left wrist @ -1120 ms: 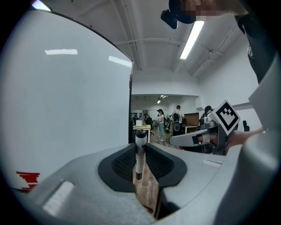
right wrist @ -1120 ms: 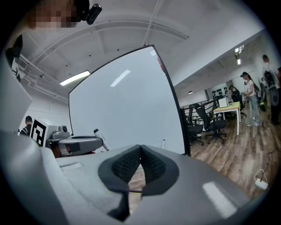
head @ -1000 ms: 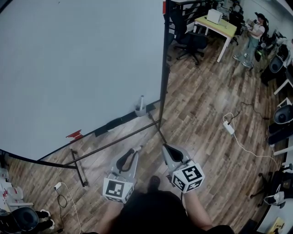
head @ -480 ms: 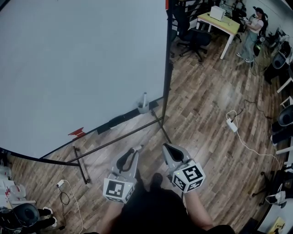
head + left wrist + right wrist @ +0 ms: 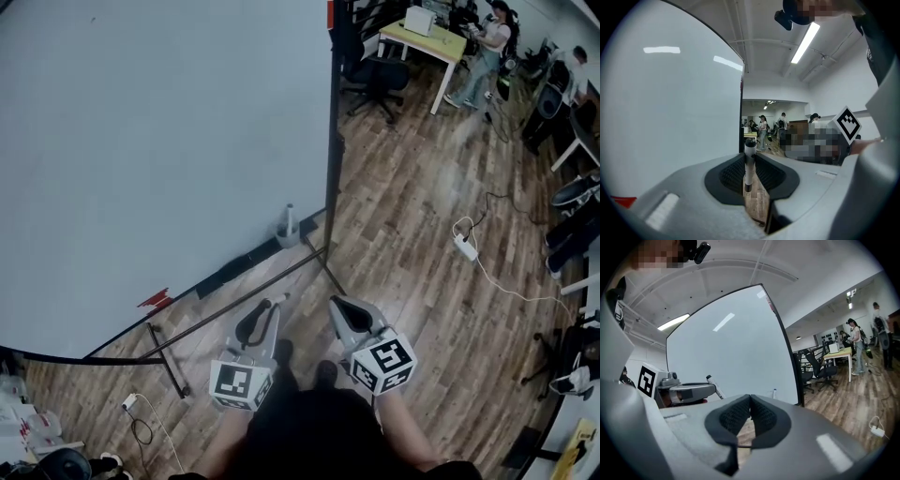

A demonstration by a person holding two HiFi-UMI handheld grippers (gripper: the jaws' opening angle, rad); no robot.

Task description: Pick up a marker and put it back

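Observation:
A white marker with a black cap (image 5: 749, 164) stands upright between the jaws of my left gripper (image 5: 750, 159), which is shut on it. In the head view the left gripper (image 5: 277, 302) is held low over the wooden floor, pointing at the whiteboard (image 5: 159, 141). A small cup (image 5: 288, 232) holding another marker stands on the board's bottom ledge, ahead of the left gripper. My right gripper (image 5: 336, 303) is alongside, its jaws shut with nothing between them (image 5: 750, 401). The right gripper view shows the left gripper (image 5: 689, 391), its marker (image 5: 714, 385) and the cup (image 5: 774, 393).
The whiteboard stand's black foot bars (image 5: 167, 361) cross the floor in front of me. A red item (image 5: 155, 300) lies on the ledge at left. A power strip with cable (image 5: 466, 248) lies right; an office chair (image 5: 375, 80), a desk (image 5: 433, 37) and people (image 5: 483, 56) are beyond.
Both grippers have shifted a little over the floor with the person, and the view has swung slightly. The marker stays gripped in the left jaws; the right jaws stay shut.

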